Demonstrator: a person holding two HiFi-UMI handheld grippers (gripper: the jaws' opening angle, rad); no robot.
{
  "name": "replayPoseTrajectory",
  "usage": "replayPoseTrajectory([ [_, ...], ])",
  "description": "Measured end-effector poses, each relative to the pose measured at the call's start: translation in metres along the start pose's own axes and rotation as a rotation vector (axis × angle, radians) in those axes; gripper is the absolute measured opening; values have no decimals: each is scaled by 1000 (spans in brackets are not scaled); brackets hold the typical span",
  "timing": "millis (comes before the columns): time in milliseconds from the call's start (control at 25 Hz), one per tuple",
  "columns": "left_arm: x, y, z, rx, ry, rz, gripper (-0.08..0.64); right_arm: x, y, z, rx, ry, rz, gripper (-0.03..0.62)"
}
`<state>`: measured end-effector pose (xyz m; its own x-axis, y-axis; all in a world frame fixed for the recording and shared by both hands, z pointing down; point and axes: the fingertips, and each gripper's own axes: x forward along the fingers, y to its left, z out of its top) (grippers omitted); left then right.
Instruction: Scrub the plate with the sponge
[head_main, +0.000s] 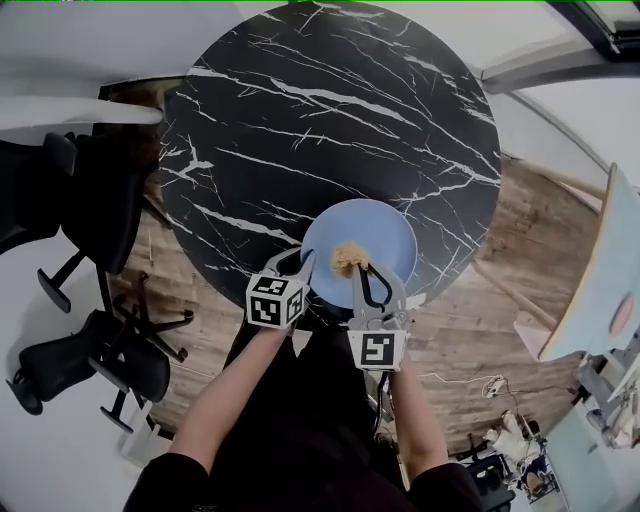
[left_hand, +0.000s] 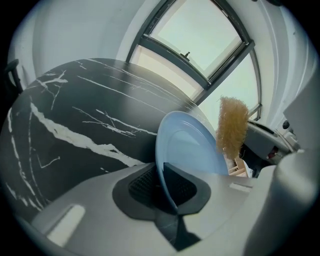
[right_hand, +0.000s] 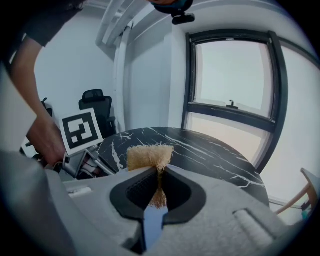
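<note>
Black marble-look round desk (head_main: 330, 120) on a wooden floor (head_main: 470, 300), with a big window (right_hand: 232, 80) behind it, so that's the setting.

Now the tongs. The left tongs (left_hand: 162, 187) are clamped on the rim of the light blue plate (left_hand: 187, 145). In the left gripper view the plate's edge is pinched between the two dark pads with no gap showing. The right tongs (right_hand: 159, 187) are squeezed onto the tan sponge (right_hand: 149, 156). A thin strip of it runs down between the pads, and the frayed bulk sticks out past the tips.

In the head view the left tongs have the plate by its near-left rim. The right tongs come in from the near side, holding the sponge over the near part of the plate's face. Honestly can't tell if the sponge is actually touching the plate or just above it.

The plate is at the near edge of the desk, right in front of the person, with both forearms reaching in from below.

Further out, the right gripper view catches the left tongs' marker cube (right_hand: 81, 131), with the person's hand (right_hand: 47, 142) just beside it. A couple of black office chairs (head_main: 90, 200) stand on the floor off to the left of the desk.
</note>
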<state>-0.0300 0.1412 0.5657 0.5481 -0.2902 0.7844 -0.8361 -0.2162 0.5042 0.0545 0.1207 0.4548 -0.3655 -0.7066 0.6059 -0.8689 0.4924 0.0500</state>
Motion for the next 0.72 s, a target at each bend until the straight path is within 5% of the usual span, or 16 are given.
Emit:
replayPoseTrajectory([
  [240, -2, 4, -7, 33, 32, -20, 100, 35, 33, -24, -105, 80, 87, 29],
  [720, -1, 5, -6, 45, 31, -23, 48, 85, 76, -56, -428, 238, 214, 28],
])
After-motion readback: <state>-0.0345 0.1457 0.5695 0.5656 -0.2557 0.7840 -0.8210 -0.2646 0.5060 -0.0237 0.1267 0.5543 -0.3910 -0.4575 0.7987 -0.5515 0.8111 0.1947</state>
